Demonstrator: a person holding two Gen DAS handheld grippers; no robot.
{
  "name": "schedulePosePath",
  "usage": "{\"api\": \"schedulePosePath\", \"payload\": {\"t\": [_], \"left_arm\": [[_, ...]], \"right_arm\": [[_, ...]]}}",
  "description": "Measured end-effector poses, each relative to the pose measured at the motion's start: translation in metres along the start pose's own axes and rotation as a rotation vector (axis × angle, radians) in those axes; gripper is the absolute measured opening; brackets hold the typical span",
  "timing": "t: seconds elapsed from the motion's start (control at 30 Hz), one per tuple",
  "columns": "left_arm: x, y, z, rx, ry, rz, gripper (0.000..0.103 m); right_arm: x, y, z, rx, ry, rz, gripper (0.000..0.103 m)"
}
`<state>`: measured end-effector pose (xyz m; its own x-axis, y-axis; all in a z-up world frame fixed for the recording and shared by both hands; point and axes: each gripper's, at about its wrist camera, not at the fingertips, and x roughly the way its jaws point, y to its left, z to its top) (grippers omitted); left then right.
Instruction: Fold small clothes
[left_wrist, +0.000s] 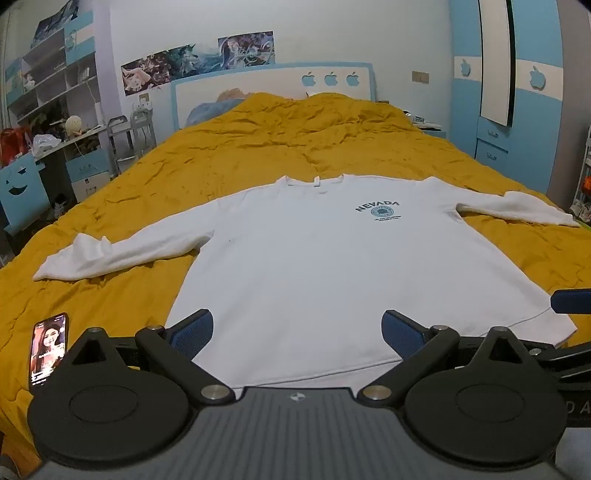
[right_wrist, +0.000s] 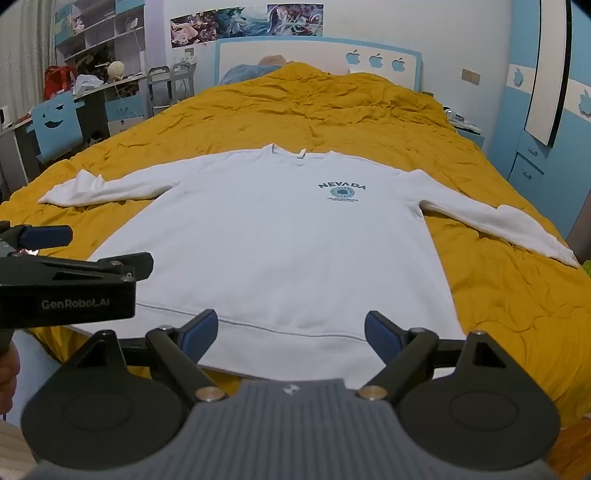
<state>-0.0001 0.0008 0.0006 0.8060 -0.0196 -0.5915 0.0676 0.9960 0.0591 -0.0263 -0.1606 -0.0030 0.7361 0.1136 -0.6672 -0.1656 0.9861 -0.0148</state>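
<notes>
A white long-sleeved sweatshirt (left_wrist: 314, 266) (right_wrist: 280, 240) with a dark "NEVADA" print lies flat and face up on the mustard bedspread (left_wrist: 258, 147) (right_wrist: 332, 110), both sleeves spread out to the sides. My left gripper (left_wrist: 297, 332) hovers open over the hem near the shirt's lower left, nothing between its blue pads. My right gripper (right_wrist: 291, 334) hovers open over the hem further right, also holding nothing. The left gripper's body (right_wrist: 66, 288) shows at the left of the right wrist view. One blue pad of the right gripper (left_wrist: 570, 301) shows at the right edge of the left wrist view.
A phone (left_wrist: 48, 350) with a lit screen lies on the bedspread left of the hem. A blue and white headboard (left_wrist: 273, 88) stands at the far end. A desk with shelves (left_wrist: 55, 110) lines the left wall, a blue wardrobe (left_wrist: 517, 92) the right.
</notes>
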Motion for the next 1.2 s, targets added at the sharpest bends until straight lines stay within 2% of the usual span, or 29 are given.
{"api": "schedulePosePath", "payload": {"t": [0.57,0.8,1.2], "left_arm": [[-0.007,-0.004,0.001,0.006,0.014,0.017,0.103],[0.004,-0.001,-0.002,0.009,0.023,0.021,0.103],[0.004,-0.002,-0.002,0.016,0.022,0.011,0.103]], "right_arm": [[-0.001,0.000,0.001,0.004,0.013,0.002,0.083],[0.013,0.004,-0.012,0.011,0.018,0.003,0.083],[0.012,0.000,-0.003,0.010,0.031,0.008,0.083]]}}
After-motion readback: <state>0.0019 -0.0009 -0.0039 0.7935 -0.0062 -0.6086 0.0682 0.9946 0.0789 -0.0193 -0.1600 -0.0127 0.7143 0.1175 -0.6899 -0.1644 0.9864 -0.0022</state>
